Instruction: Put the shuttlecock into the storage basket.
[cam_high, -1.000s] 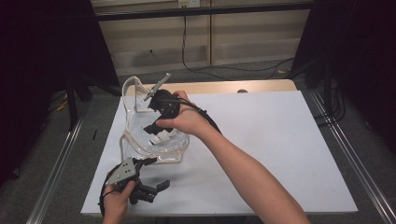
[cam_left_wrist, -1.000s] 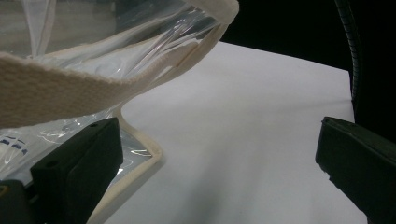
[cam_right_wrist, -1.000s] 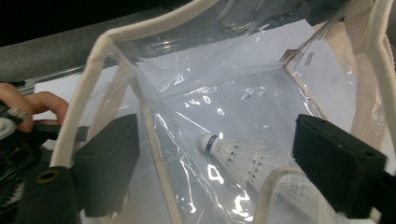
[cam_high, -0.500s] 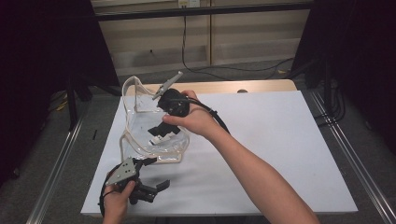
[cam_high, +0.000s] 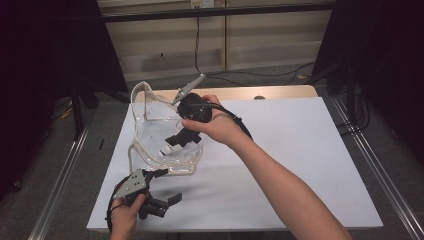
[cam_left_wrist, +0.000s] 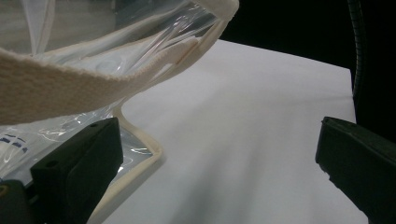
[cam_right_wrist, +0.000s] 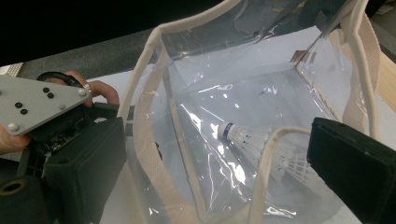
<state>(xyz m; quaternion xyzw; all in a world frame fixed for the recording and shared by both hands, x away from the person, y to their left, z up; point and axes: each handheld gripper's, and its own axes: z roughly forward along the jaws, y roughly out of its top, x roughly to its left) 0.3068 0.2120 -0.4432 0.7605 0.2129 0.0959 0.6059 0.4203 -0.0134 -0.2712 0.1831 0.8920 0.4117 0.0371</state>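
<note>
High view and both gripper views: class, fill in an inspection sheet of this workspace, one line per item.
Surface: white table top, bare around the bag.
Job's things: clear plastic bag with cream webbing trim; a shuttlecock lies inside.
Clutter: nothing seen.
Grippers: right gripper over the bag's mouth, jaws just opening, nothing pinched; left gripper at the bag's near corner, jaws wide open.
Cables: black cable trails from the right gripper; more on the floor behind.
Surroundings: dark curtains, metal floor rails.
</note>
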